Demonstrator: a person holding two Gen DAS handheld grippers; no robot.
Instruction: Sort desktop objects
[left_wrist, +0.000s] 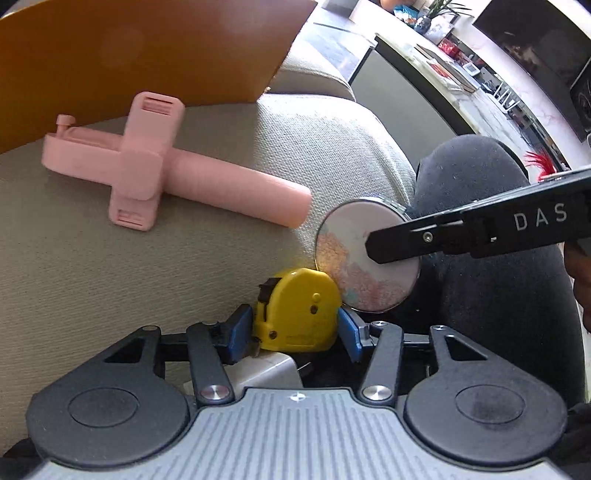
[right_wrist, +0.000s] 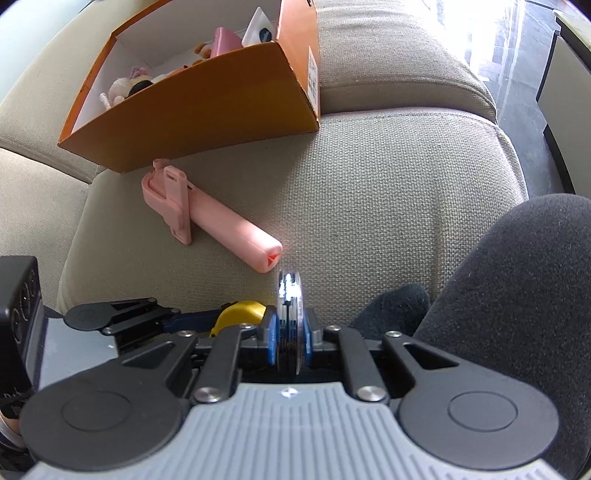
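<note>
My left gripper (left_wrist: 295, 328) is shut on a yellow tape measure (left_wrist: 295, 308), held low over the sofa cushion; it also shows in the right wrist view (right_wrist: 240, 312). My right gripper (right_wrist: 290, 332) is shut on a round compact mirror (right_wrist: 290, 291), held on edge; in the left wrist view its pastel face (left_wrist: 347, 258) shows just right of the tape measure, with the right gripper's finger (left_wrist: 424, 236) across it. A pink selfie stick (left_wrist: 155, 173) lies on the cushion ahead, also in the right wrist view (right_wrist: 207, 218). An orange box (right_wrist: 207, 96) stands behind it.
The orange box holds several small toys and items (right_wrist: 140, 79). The beige sofa cushion (right_wrist: 369, 192) stretches ahead. A person's dark-clothed knee (right_wrist: 517, 280) sits at the right. A marble counter with books (left_wrist: 454, 74) is far behind.
</note>
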